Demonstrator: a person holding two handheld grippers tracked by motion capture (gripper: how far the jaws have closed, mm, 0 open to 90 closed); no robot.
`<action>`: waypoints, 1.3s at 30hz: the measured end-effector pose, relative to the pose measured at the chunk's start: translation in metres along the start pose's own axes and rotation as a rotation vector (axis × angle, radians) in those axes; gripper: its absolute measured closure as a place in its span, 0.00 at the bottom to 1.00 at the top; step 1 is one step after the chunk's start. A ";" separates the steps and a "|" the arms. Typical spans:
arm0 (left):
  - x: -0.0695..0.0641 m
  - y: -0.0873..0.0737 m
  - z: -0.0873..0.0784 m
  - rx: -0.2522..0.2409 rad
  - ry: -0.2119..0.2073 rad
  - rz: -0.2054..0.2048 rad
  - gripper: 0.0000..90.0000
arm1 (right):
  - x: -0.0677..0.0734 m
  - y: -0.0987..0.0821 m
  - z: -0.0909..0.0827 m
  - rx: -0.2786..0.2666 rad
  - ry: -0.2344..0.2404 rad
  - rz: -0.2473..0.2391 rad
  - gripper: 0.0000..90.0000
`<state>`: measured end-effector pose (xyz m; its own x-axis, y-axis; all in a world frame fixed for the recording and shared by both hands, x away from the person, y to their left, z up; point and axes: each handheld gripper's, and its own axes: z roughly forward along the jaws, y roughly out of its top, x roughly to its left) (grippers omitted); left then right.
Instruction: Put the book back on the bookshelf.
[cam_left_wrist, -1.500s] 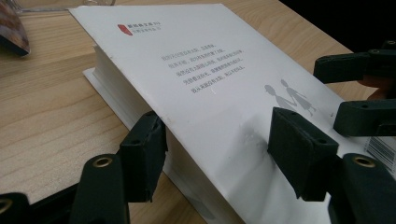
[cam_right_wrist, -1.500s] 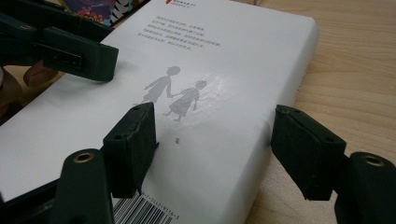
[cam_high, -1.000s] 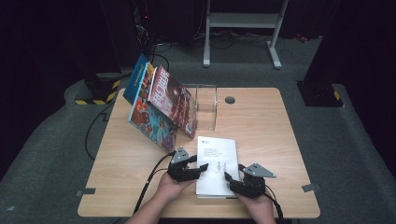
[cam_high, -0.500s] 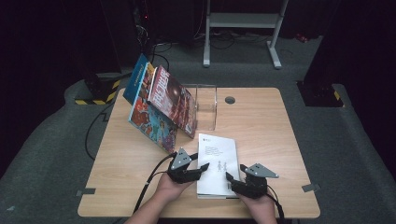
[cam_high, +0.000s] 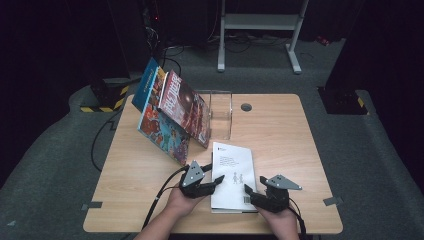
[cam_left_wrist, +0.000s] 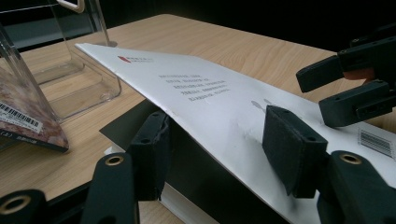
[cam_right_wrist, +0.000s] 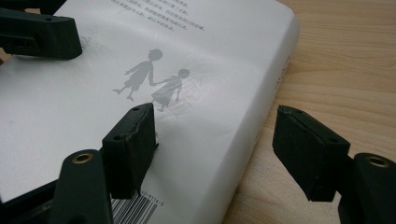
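lay flat at table's (cam_high: 280, 130) near edge: white book (cam_high: 234, 172). lifted cover (cam_left_wrist: 196, 100) straddled loosely by left gripper (cam_left_wrist: 219, 140). right gripper (cam_right_wrist: 215, 140) unclenched, jaws just widening, astride the spine.

Each claw, left claw (cam_high: 214, 172) and right claw (cam_high: 253, 189), is matt black, with blocky rubbery pads (cam_left_wrist: 293, 148), brass-ringed screw holes, a grey three-cornered top plate and a trailing black cable.

Book (cam_right_wrist: 70, 107): smooth white paper cover, slight sheen, dented. Desk (cam_high: 280, 135): light wood-grain laminate, matt. Stand (cam_left_wrist: 70, 79): clear glossy plastic. Tongs' pads (cam_left_wrist: 292, 140): matt black, rubbery, finely textured.
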<state>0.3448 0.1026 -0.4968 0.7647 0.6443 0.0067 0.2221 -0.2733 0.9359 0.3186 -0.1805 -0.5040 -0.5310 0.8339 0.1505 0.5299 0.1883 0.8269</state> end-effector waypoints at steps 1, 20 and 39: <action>0.000 0.000 0.000 -0.004 -0.002 0.001 0.48 | 0.000 0.000 0.001 -0.001 0.002 0.004 0.32; -0.005 0.004 -0.004 -0.033 0.013 0.078 0.48 | -0.010 0.010 0.006 0.021 0.026 0.058 0.27; -0.014 0.008 -0.010 -0.076 0.033 0.179 0.48 | -0.027 0.011 0.018 0.021 0.165 0.188 0.17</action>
<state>0.3303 0.0988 -0.4863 0.7676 0.6134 0.1855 0.0371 -0.3315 0.9427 0.3508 -0.1913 -0.5085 -0.5215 0.7599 0.3881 0.6421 0.0498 0.7650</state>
